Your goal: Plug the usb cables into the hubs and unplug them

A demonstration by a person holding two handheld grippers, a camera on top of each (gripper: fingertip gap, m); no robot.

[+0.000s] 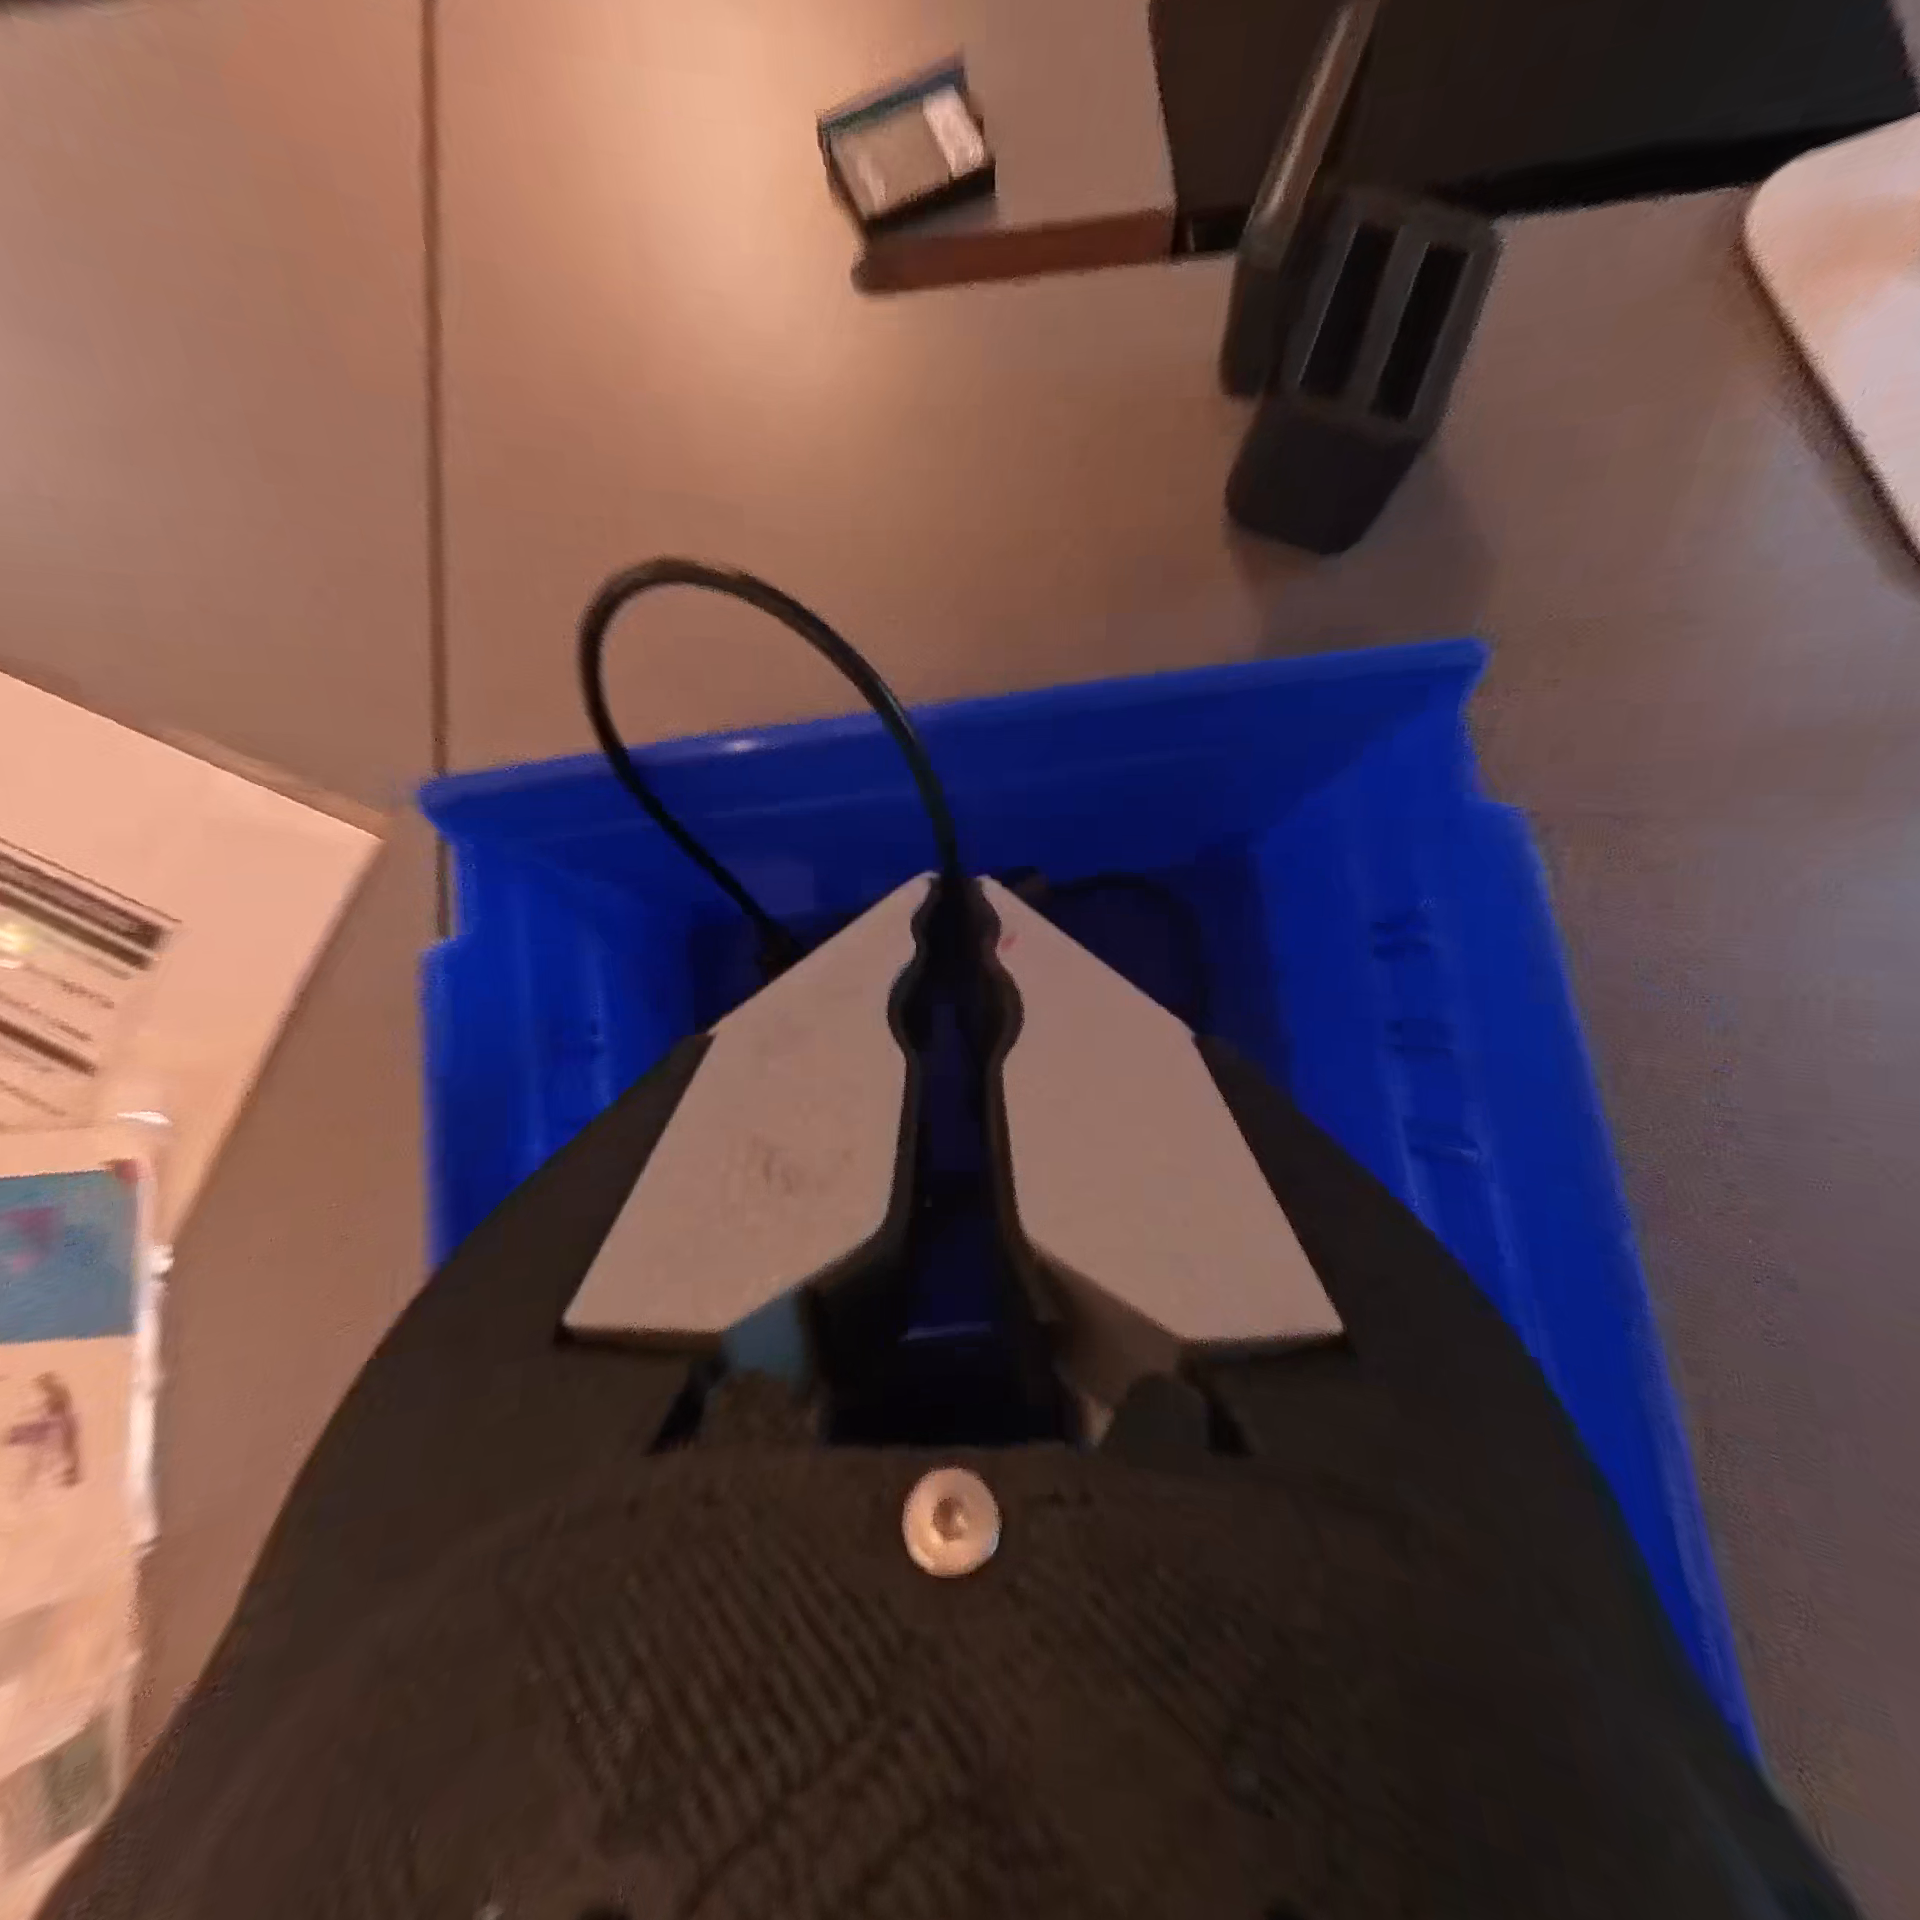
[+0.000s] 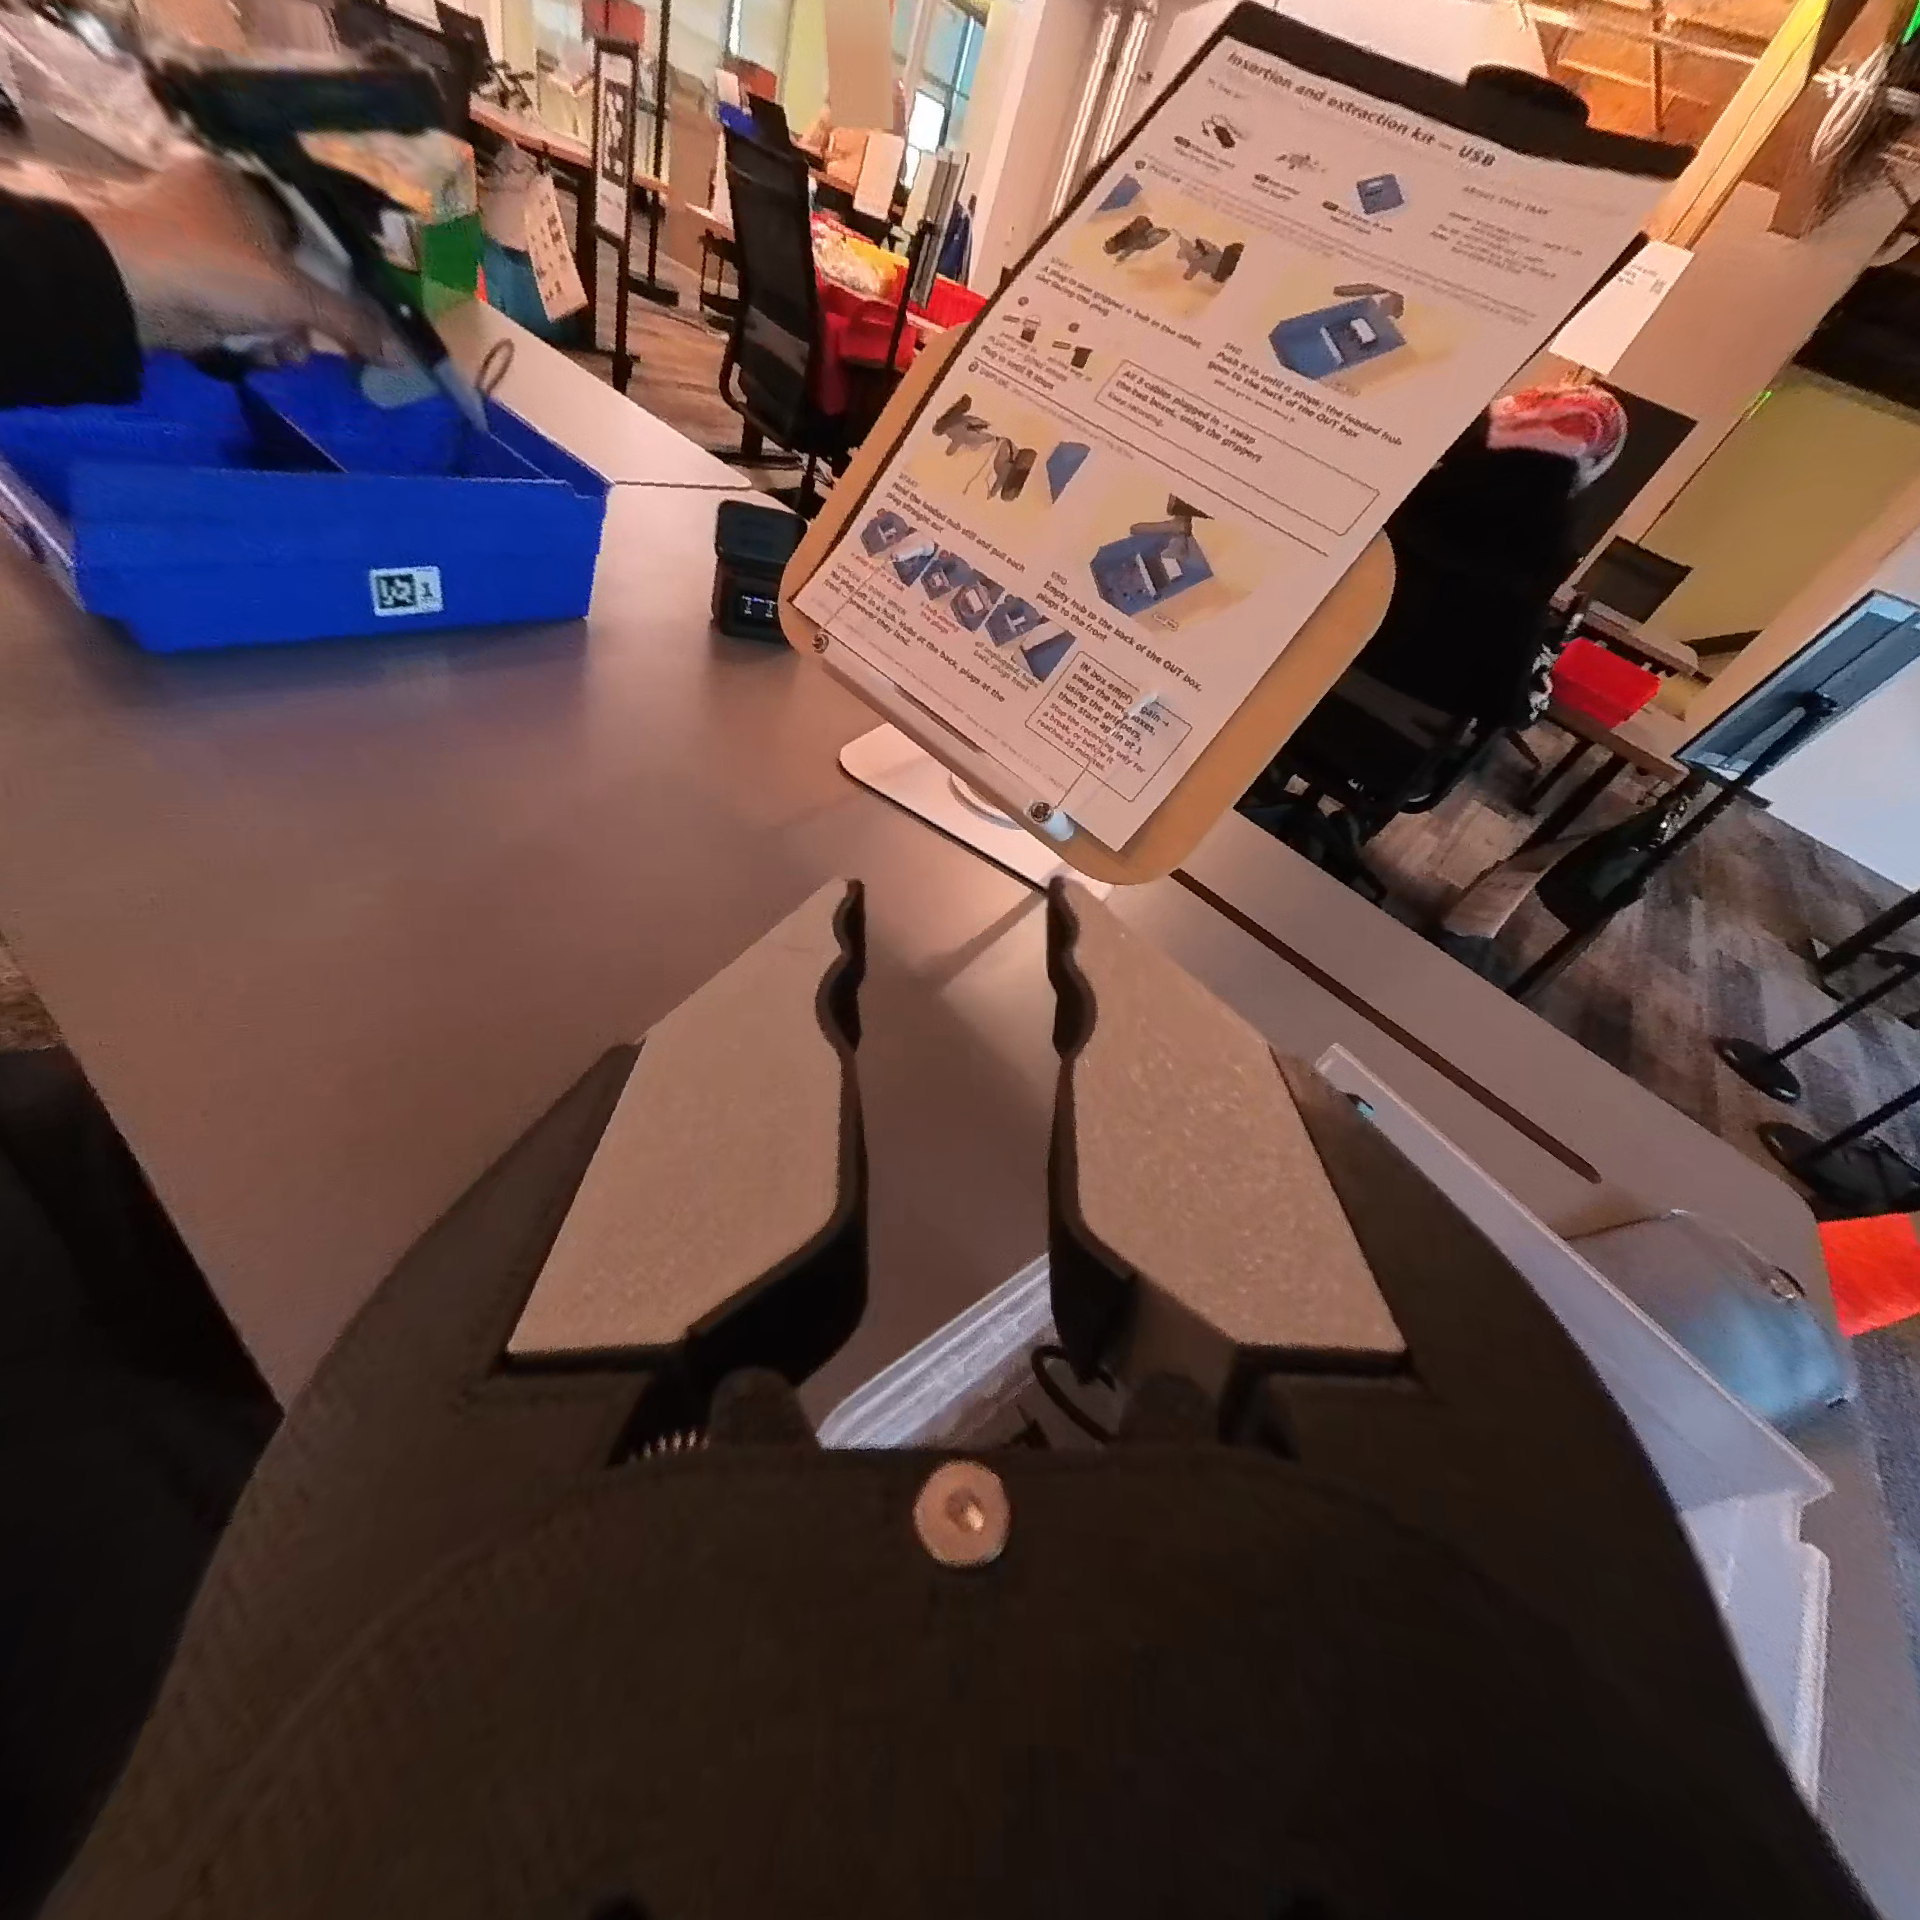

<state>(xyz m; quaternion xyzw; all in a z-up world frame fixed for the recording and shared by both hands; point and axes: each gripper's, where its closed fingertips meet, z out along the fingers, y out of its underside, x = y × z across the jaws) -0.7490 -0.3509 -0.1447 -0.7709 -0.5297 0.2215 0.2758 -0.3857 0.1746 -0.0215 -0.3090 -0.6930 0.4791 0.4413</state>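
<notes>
Pinching a thin black usb cable (image 1: 914, 748) at my left gripper (image 1: 958, 883) tips above the blue bin (image 1: 1382, 935), I hold my right gripper (image 2: 954, 904) parted and empty. No hub shows; plugging looks not yet begun.

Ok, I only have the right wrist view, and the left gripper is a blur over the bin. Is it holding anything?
Observer: Yes, the left gripper is shut on a thin black cable, pinched at its tips.
Operator: Where does the cable run from there?
Observer: It loops up past the tips, then drops back down into the blue bin.
</notes>
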